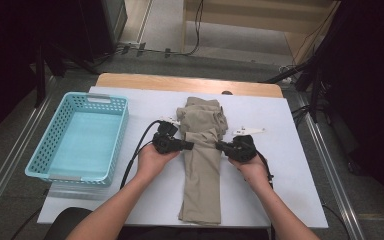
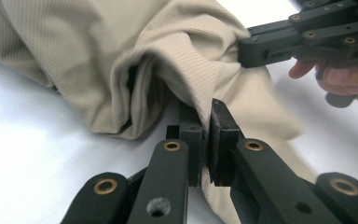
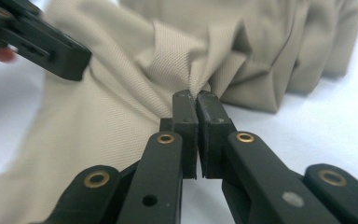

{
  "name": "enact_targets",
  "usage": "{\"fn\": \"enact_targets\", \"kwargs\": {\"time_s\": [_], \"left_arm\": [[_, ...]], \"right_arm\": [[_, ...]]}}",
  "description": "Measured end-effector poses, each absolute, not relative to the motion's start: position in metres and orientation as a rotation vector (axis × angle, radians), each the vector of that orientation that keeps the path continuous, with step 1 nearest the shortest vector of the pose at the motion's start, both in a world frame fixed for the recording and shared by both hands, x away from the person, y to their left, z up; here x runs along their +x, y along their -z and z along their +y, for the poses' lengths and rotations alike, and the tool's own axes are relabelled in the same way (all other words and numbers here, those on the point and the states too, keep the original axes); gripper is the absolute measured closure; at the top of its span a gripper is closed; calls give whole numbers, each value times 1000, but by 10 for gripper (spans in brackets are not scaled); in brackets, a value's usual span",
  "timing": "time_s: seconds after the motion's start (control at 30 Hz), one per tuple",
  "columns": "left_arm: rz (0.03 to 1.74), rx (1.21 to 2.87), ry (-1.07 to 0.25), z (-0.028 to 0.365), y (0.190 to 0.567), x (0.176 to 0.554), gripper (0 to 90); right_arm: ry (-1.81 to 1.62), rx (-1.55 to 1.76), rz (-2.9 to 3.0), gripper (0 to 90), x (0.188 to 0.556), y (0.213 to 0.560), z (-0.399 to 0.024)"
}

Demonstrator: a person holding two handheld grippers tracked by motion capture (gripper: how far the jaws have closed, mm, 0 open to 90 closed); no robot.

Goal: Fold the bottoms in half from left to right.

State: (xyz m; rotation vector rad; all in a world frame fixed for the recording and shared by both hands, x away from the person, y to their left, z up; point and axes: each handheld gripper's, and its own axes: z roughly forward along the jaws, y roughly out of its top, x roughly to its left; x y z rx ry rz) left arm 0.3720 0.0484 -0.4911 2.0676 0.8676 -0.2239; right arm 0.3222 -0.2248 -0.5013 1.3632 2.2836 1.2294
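White board (image 1: pixel 280 165) over a wooden table, dark floor and cables beyond. Left of centre, a light-blue perforated basket (image 1: pixel 115 145). Down the middle, beige trousers (image 1: pixel 202 175), far end bunched into folds, near end stretched flat toward the board's front edge.

Both forearms in from the bottom edge, angled inward, hands level just above the board, wrists nearly straight. Left gripper (image 1: pixel 189 145) pointing right into the trousers' left edge about midway along; right gripper (image 1: pixel 220 146) pointing left into the opposite edge, facing its twin across the cloth.

Left gripper (image 2: pixel 205 140) clenched on a raised ridge of the trousers (image 2: pixel 177 51), fabric pinched between the pads; other gripper's jaws visible top right with fingers behind. Right gripper (image 3: pixel 197 133) likewise clamped tight on a puckered fold of the trousers (image 3: pixel 121 121), creases fanning out from the pinch.
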Motion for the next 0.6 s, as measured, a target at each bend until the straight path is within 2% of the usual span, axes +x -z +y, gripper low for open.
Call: {"fn": "enact_targets", "kwargs": {"time_s": [0.4,0.6], "left_arm": [[659,2170,174,61,474,289,832],[669,2216,219,64,479,269,833]], "right_arm": [[-1277,1219,2381,845,229,474,-223],[-1266,1214,2423,845,199,478,-222]]}}
